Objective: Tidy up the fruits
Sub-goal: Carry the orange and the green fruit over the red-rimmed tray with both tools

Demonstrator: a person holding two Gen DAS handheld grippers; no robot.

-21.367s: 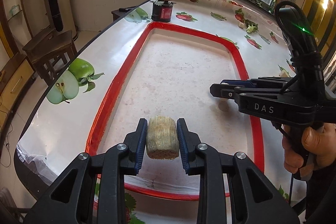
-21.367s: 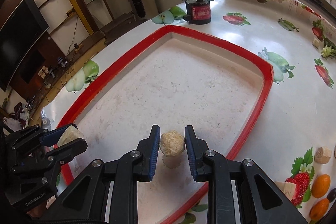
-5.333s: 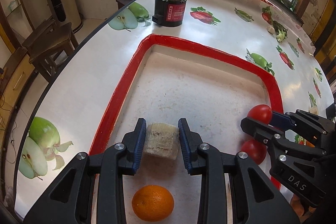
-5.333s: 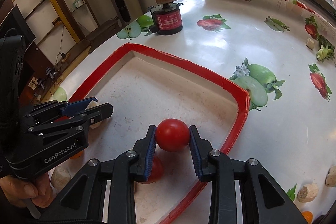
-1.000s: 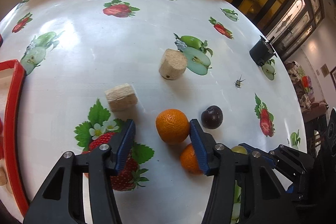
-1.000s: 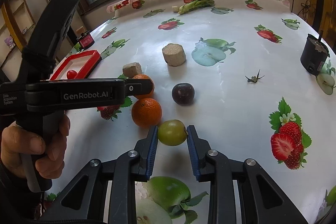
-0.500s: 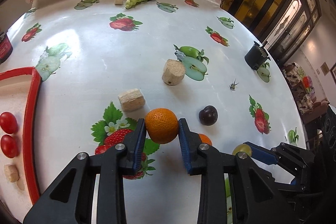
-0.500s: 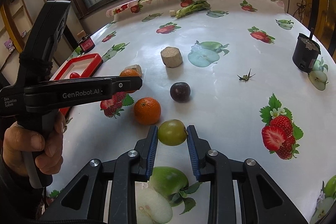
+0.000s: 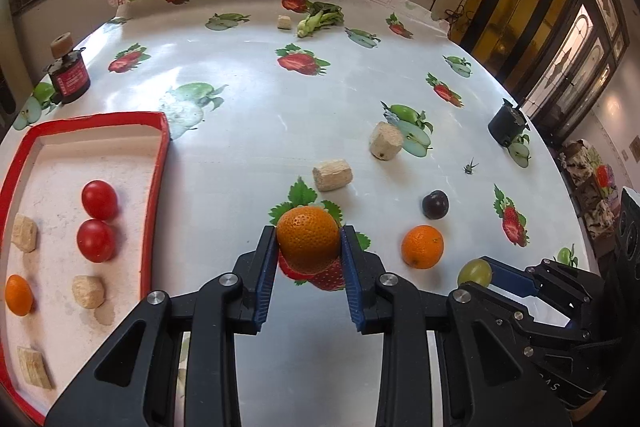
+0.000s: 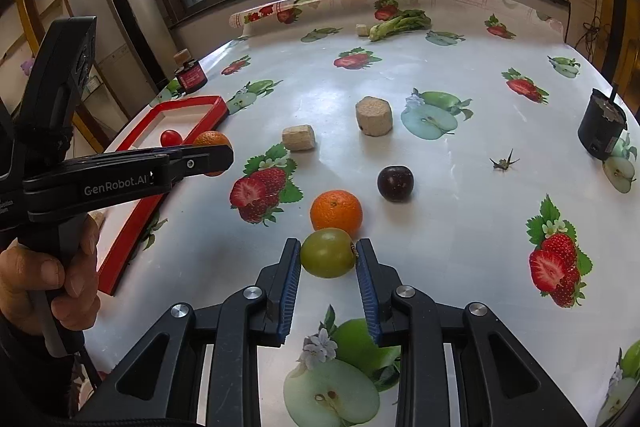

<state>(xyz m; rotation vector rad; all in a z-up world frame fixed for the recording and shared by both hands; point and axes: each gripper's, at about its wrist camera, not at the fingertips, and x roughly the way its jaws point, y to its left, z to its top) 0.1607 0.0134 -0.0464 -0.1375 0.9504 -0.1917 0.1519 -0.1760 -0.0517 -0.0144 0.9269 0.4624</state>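
Observation:
My left gripper point(image 9: 308, 247) is shut on an orange point(image 9: 308, 237), held above the fruit-print tablecloth. My right gripper point(image 10: 329, 255) is shut on a green plum point(image 10: 328, 253), which also shows at the lower right of the left wrist view as the green plum point(image 9: 475, 271). On the table lie a second orange point(image 10: 336, 210) and a dark plum point(image 10: 395, 183). The red-rimmed tray point(image 9: 154, 187) at the left holds two tomatoes point(image 9: 98, 219), a small orange point(image 9: 18, 294) and several beige blocks. In the right wrist view the left gripper point(image 10: 212, 157) is seen side-on beside the tray point(image 10: 218, 107).
Two beige blocks point(image 9: 332, 175) point(image 9: 385, 145) lie mid-table. A black cup point(image 9: 506, 125) stands at the right edge, a dark jar point(image 9: 68, 77) beyond the tray. Leafy greens point(image 9: 320, 21) lie at the far side. A hand point(image 10: 48, 279) grips the left tool.
My left gripper closed on the orange, lifted it and swung toward the tray. The right gripper keeps hold of the green plum and has shifted slightly.

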